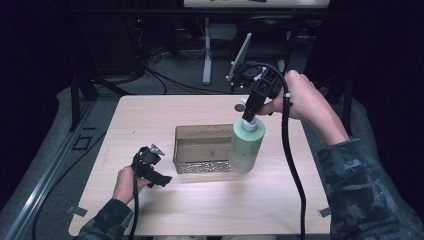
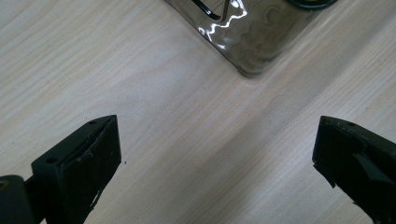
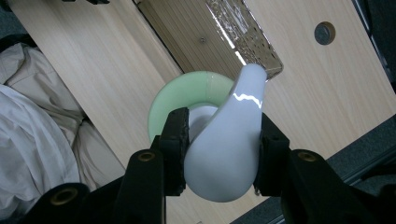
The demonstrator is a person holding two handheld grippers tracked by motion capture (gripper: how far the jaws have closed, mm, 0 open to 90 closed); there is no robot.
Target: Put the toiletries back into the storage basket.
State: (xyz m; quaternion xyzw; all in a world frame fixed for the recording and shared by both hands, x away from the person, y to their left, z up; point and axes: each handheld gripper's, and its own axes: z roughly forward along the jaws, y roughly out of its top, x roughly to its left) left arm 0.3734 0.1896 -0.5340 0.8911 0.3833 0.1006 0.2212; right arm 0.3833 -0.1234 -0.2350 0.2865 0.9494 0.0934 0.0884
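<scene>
Pale wooden table [image 1: 150, 120] under a dark room, cables and stand legs behind. Clear plastic bin [image 1: 202, 149] near the middle, rippled wall glinting. Green pump bottle [image 1: 246, 145] upright at the bin's right end, lifted clear of the tabletop, hanging from its white pump head [image 3: 229, 154]. Right gripper [image 1: 250, 111] pointing down, jaws clamped on either side of that pump head. Left gripper [image 1: 159, 180] low over the table, near the bin's left front corner, jaws spread wide with bare wood between. Small round hole [image 3: 324, 32] in the tabletop beyond the bin.
</scene>
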